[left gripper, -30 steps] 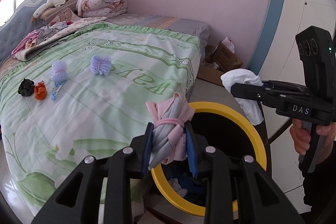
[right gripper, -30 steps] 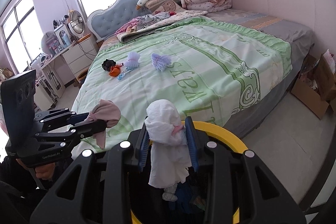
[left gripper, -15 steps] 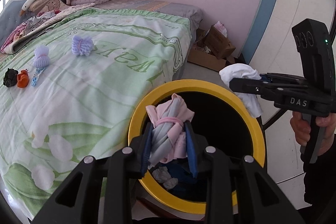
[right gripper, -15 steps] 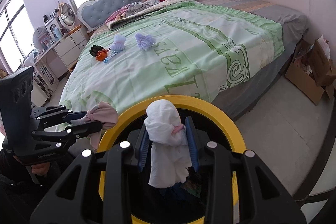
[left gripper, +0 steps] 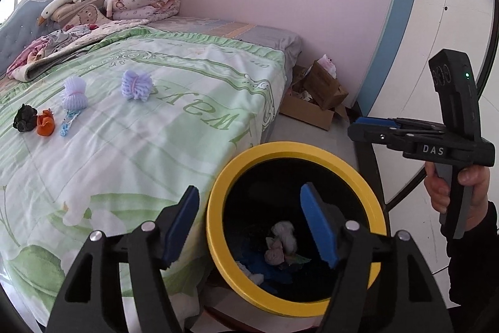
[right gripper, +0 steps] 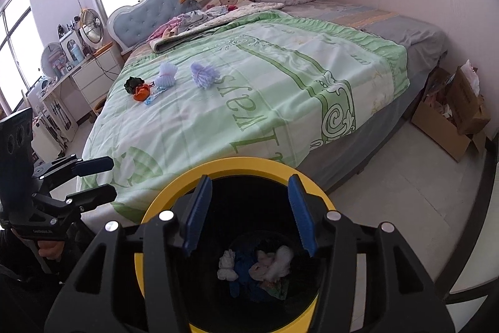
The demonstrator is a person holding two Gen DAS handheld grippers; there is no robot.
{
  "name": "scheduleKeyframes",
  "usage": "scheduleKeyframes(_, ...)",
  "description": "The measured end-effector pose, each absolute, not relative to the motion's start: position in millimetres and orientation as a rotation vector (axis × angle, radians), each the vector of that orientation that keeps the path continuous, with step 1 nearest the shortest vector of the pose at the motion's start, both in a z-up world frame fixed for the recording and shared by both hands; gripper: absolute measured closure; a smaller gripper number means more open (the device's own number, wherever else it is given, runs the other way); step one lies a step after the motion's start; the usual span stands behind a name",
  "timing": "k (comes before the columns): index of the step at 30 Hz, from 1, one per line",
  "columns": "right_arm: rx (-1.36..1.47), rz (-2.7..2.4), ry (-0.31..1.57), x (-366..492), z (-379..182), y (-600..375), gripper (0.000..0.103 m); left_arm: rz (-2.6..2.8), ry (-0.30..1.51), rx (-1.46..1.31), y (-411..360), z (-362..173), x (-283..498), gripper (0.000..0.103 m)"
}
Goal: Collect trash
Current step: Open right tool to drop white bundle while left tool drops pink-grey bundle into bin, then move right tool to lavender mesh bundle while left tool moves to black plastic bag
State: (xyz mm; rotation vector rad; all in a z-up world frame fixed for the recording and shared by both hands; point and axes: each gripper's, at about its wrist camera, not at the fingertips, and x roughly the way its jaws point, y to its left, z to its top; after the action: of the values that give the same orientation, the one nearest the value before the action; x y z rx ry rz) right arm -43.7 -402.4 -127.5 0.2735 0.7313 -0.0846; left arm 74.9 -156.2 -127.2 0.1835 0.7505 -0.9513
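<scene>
With both grippers parked over the bin point(right gripper: 174, 192), I've got nothing in hand: the left gripper point(left gripper: 249, 223) has its jaws wide, one pad over the bed edge and one over the bin mouth, and the right gripper point(right gripper: 249, 211) is wide too, straddling the opening and looking straight down. In the bottom I can see a white wad point(right gripper: 282, 262) lying against a pinkish bundle point(left gripper: 274, 253), with another white scrap point(right gripper: 227, 266) and something blue beside them. I judge that's this load delivered. The bin sits on the floor just beside the foot of the bed point(right gripper: 280, 102), which makes sense, short carry from cover to bin. More trash waits up the bed, well apart from me: two purple puffs point(left gripper: 136, 85) point(left gripper: 74, 92), a black scrap point(left gripper: 25, 118) touching an orange one point(left gripper: 45, 123), and a blue wrapper point(left gripper: 68, 121) just beside them. I reckon the nearer puff is the next pick; soft mesh, should squash easily, so I'd close gently and centred. A cardboard box point(left gripper: 315, 105) sits by the wall, not my concern
</scene>
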Motion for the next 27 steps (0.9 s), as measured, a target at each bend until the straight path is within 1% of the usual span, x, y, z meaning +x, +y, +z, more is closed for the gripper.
scheduleKeyframes(11, 0.26, -0.058, 0.748, -4, -129, -386, 0.054, -0.85, 0.717, 0.146, -117, -127, 104, 0.033)
scheduleKeyframes(19, 0.24, -0.016, 0.758, 45, -128, -363, 0.053, -0.753, 0.686, 0.113, -85, -126, 129, 0.028)
scheduleKeyframes(23, 0.229, 0.008, 0.76, 76, -127, -351, 0.047, -0.701, 0.68, 0.095, -66, -127, 146, 0.026)
scheduleKeyframes(27, 0.21, 0.027, 0.763, 108, -126, -338, 0.046, -0.646, 0.668, 0.085, -48, -125, 163, 0.023)
